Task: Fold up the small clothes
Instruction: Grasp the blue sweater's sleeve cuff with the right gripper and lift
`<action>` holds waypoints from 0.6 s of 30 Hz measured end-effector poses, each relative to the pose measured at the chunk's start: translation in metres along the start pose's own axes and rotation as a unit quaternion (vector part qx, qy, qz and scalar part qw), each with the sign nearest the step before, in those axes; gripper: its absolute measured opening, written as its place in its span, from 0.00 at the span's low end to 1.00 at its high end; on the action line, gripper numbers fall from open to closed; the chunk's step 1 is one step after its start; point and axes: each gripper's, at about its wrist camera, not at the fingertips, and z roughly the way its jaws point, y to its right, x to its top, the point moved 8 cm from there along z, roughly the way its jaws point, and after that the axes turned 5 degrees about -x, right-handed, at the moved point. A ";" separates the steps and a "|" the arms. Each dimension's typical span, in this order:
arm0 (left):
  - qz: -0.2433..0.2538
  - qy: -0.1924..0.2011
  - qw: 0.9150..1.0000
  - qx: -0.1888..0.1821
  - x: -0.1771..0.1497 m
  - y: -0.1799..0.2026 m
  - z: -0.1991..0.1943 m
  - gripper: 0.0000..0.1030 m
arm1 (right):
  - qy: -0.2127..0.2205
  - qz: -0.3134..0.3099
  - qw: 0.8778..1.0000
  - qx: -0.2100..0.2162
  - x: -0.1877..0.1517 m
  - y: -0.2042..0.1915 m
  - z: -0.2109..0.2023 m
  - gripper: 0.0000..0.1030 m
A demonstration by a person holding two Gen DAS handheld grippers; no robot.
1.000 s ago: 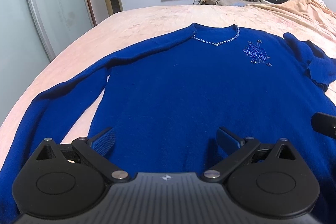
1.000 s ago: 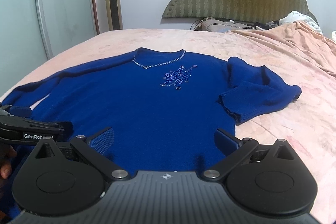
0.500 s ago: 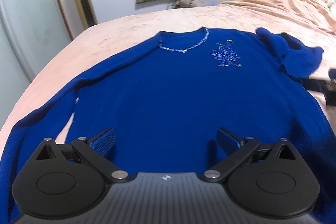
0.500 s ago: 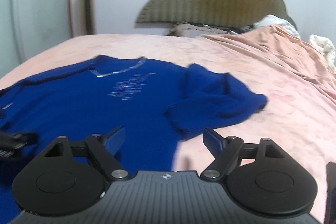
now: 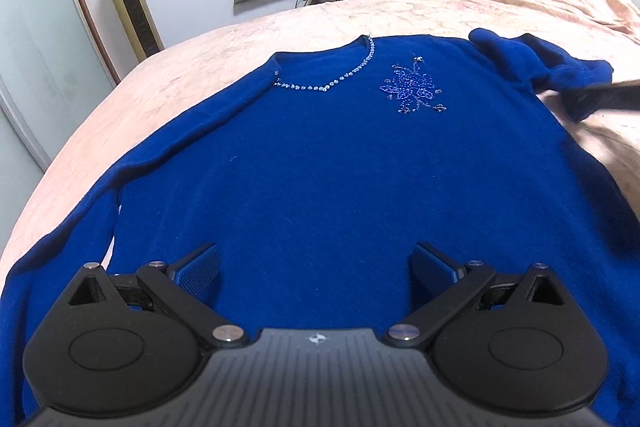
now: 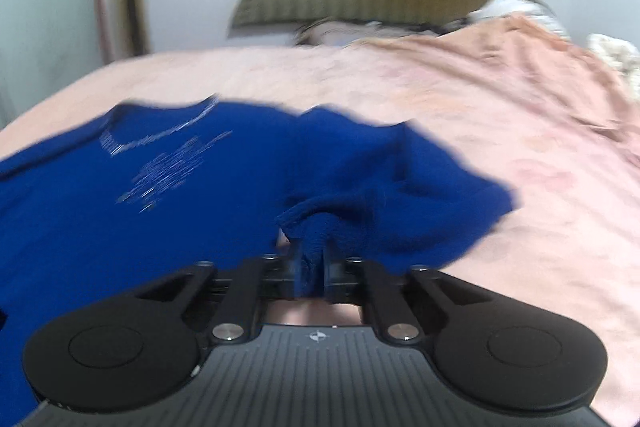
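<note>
Right wrist, gripper (image 6: 312,267) pinching sweater (image 6: 200,195) cuff

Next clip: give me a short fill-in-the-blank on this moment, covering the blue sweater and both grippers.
1. The right gripper is shut on the cuff of the blue knit sweater's ____.
2. The left gripper hovers over the sweater with its jaws ____.
3. The sweater lies on a ____ bedspread.
4. Beside the beaded neckline sits a beaded ____ motif.

Missing words: sleeve; open; pink; flower
</note>
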 end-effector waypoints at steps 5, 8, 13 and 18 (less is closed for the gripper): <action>-0.008 -0.004 1.000 -0.009 0.003 -0.003 0.005 1.00 | 0.030 0.049 0.996 -0.074 0.030 0.084 -0.012 0.08; -0.007 -0.001 1.000 -0.012 0.005 -0.002 0.006 1.00 | 0.046 0.075 0.988 -0.125 0.048 0.141 -0.017 0.08; -0.006 -0.004 1.000 -0.009 0.004 -0.004 0.009 1.00 | 0.048 0.157 0.970 -0.178 0.062 0.237 -0.010 0.08; -0.007 -0.010 1.000 -0.003 0.004 -0.004 0.013 1.00 | 0.033 0.206 0.951 -0.227 0.056 0.303 0.006 0.04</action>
